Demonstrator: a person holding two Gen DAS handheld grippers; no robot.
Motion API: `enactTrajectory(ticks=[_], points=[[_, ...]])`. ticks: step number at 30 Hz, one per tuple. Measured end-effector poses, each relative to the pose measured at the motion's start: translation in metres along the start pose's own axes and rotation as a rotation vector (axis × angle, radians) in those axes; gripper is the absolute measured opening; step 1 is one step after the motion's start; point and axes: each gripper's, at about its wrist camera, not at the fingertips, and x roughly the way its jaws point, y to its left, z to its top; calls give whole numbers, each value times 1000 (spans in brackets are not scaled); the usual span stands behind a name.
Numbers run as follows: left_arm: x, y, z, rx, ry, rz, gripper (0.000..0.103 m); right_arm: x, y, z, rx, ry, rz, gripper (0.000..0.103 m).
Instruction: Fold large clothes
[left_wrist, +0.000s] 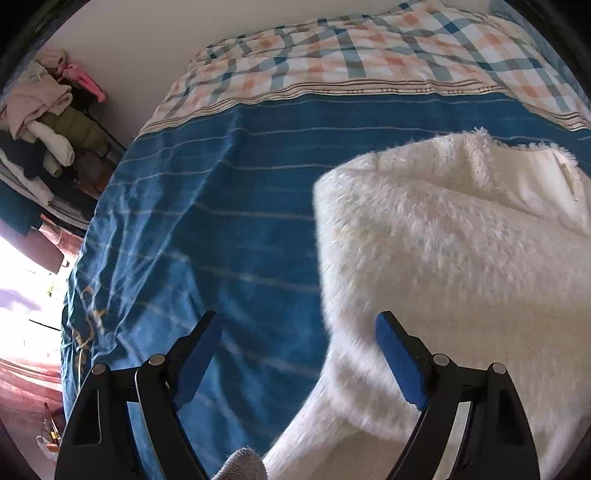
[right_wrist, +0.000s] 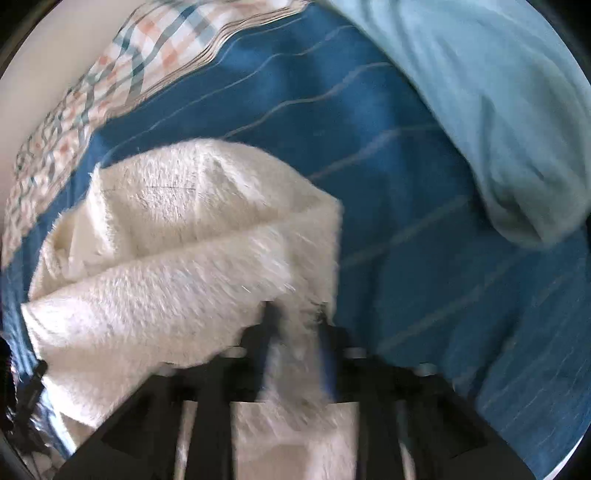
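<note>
A white fluffy garment (left_wrist: 436, 236) lies bunched on a blue striped bedspread (left_wrist: 221, 229). My left gripper (left_wrist: 299, 325) is open just above the bed, its right finger over the garment's left edge and its left finger over the bedspread. In the right wrist view the same garment (right_wrist: 177, 236) fills the lower left. My right gripper (right_wrist: 295, 314) is shut on a fold of the fluffy garment, which bulges between the fingers. The frame is motion-blurred.
A checked quilt (left_wrist: 369, 51) covers the far end of the bed. A light blue cloth (right_wrist: 498, 110) lies on the bed to the right. A pile of clothes (left_wrist: 40, 122) sits beside the bed at the left, by the white wall.
</note>
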Motion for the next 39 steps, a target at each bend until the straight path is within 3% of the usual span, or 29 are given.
enactTrajectory(ticks=[2,6,9,13,17,18,19,20,21,22,23,26,32,36,39], points=[[-9,19,-19,-8,22,-13,85,-21,-26,-20,61,14,66,66],[-10,55,-66,-10,108,-46,85,-38,-71,-76,93,91,29,68],[11,67,-99,7,201,-100,85,-31,-103,-117,97,148,-10,74],[29,52,-113,50,229,-199,85,-3,-129,-149,113,213,43,74],[41,20,-111,133,233,-296,82,25,-124,-149,90,254,61,75],[42,14,-110,154,215,-302,68,27,-123,-148,83,259,55,76],[42,10,-108,164,199,-322,35,28,-122,-146,80,259,48,76],[41,10,-107,159,187,-336,17,30,-120,-144,80,257,43,76],[40,10,-105,146,182,-322,9,30,-118,-142,78,253,37,74],[39,11,-104,133,177,-320,6,30,-114,-140,71,248,37,65],[36,14,-103,115,165,-312,5,28,-109,-140,44,242,26,47],[22,29,-106,66,114,-301,4,22,-90,-139,14,237,33,14],[5,49,-121,27,118,-307,4,7,-77,-146,21,239,42,10],[-4,75,-142,24,168,-314,4,-5,-87,-151,49,280,83,9],[-9,86,-162,36,214,-298,4,-14,-93,-174,64,332,83,9]])
